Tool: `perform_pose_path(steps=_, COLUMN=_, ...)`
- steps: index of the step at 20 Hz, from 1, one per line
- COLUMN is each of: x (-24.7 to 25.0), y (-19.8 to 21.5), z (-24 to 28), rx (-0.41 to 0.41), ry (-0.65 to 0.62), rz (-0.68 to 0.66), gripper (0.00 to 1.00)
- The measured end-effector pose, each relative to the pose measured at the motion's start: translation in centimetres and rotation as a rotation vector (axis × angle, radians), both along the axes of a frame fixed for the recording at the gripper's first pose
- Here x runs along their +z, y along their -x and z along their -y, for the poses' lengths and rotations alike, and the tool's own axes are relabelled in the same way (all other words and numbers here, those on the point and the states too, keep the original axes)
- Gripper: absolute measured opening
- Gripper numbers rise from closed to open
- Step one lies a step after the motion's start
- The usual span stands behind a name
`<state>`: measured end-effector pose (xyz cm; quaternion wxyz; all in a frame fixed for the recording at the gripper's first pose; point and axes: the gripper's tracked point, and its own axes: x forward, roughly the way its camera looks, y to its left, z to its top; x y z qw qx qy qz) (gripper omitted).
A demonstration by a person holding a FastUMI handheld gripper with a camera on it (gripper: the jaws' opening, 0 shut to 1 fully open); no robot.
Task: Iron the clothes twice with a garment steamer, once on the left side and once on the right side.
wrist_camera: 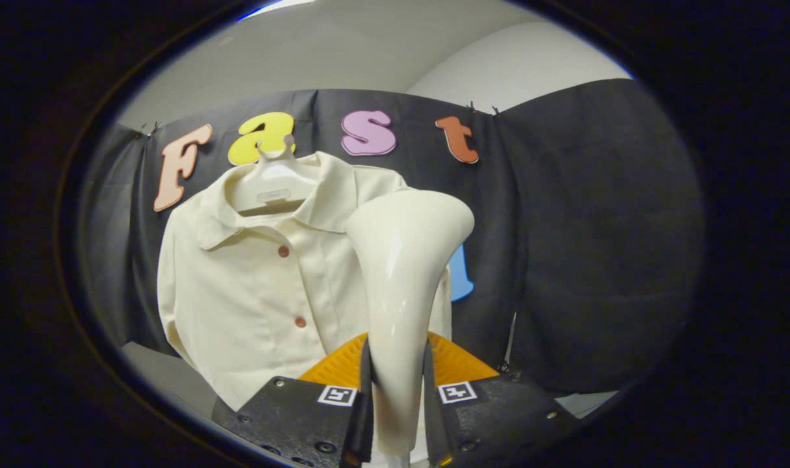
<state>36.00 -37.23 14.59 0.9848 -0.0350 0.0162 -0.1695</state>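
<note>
A: Entry one, nearest first. What is the gripper [398, 396] doing?

B: Its two fingers are pressing from either side on the neck of a glossy cream plastic garment steamer [401, 286], so the claw is closed down to the width of that handle and gripping it. The steamer is standing upright between the fingers, its neck rising toward 12 o'clock and flaring into a wide, rounded head.

A: And just beyond the fingers?

B: A cream button-front shirt [258, 286] with a flat collar and small brownish buttons is hanging at about 10 o'clock from the steamer head. The head is overlapping the shirt's right-hand edge as seen from here; whether it is touching the fabric, I cannot tell.

A: What is carrying the shirt?

B: A white plastic hanger [273, 185] is sitting inside the collar, its hook pointing to 12 o'clock.

A: Farthest?

B: A black cloth wall [596, 247] is hanging behind the shirt, with a pale ceiling [369, 52] curving above it.
</note>
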Motion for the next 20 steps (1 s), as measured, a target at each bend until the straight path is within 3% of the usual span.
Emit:
perform_pose_path(steps=5, x=-0.4, y=-2.6, z=-0.3, rx=0.046, ry=-0.012, rz=-0.013, gripper=0.31)
perform_pose_path(steps=9, x=-3.6, y=-4.2, z=-0.6, rx=0.066, ry=-0.027, rz=-0.045, gripper=0.31)
perform_pose_path(steps=20, x=-10.7, y=-3.7, z=1.1, rx=0.099, ry=-0.155, rz=-0.079, gripper=0.31)
